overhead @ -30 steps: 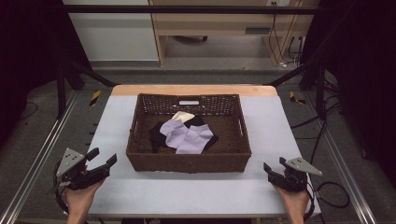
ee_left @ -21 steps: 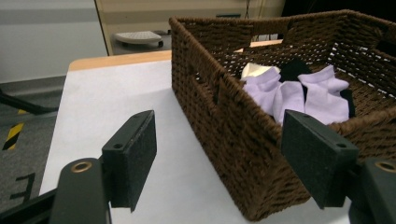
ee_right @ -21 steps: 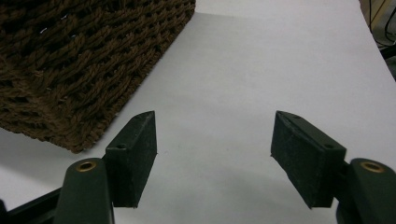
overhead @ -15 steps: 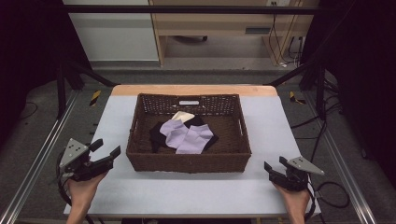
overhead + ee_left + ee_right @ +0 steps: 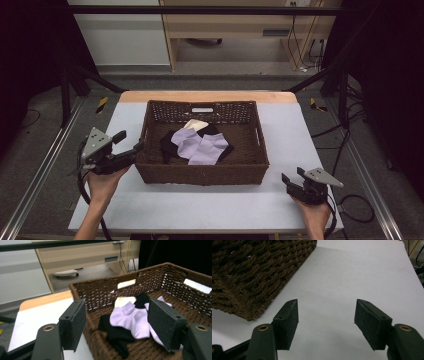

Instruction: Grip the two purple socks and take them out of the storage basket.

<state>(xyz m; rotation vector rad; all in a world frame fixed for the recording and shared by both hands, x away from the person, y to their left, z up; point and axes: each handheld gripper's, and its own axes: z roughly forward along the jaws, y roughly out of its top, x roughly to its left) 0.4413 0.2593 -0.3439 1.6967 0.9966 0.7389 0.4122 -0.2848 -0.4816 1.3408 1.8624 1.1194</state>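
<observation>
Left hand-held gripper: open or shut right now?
Open. The left hand-held gripper has its jaws spread wide with nothing between them, straddling the near wall of the wicker basket; the lavender socks lie beyond, untouched.

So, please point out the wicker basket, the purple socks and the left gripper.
wicker basket (image 5: 200,174): high view, front wall.
purple socks (image 5: 200,145): high view, middle of the pile.
left gripper (image 5: 129,144): high view, between its open jaws.

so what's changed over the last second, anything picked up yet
The left tool rose and moved in toward the basket; its open jaws now straddle the basket's left rim, one outside, one above the socks. Nothing has been taken hold of. The right tool stayed open near the table's front right corner, and the basket and socks lie as before.
</observation>
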